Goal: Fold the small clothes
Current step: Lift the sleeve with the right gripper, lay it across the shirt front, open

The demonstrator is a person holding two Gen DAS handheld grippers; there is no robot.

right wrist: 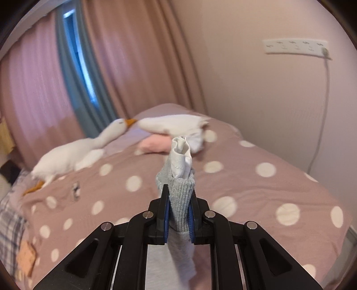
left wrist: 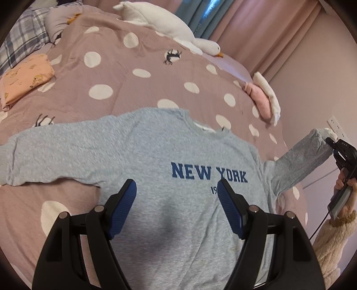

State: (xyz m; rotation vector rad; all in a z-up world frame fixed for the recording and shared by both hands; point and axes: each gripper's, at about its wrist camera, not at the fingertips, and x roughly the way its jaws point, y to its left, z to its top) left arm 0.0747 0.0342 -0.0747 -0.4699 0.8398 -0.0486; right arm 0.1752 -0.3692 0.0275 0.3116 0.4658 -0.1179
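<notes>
A grey sweatshirt (left wrist: 156, 156) with NEW YORK printed across the chest lies face up and spread flat on the bed (left wrist: 133, 89), laid out so its sleeves can be turned in. The right hand-held gripper (right wrist: 180, 196) has its fingers pressed together on the ribbed cuff (right wrist: 181, 189) of one sleeve (left wrist: 296, 165), lifted clear of the bed beside the sweatshirt's body, probably to carry it across the chest. The left hand-held gripper (left wrist: 176, 189) hovers spread over the sweatshirt's lower front, pinching nothing, likely ready to pin the cloth. Beyond the sweatshirt's collar lies a white goose toy (left wrist: 156, 20); a folded peach garment (left wrist: 24, 80) rests well apart beyond the other sleeve
</notes>
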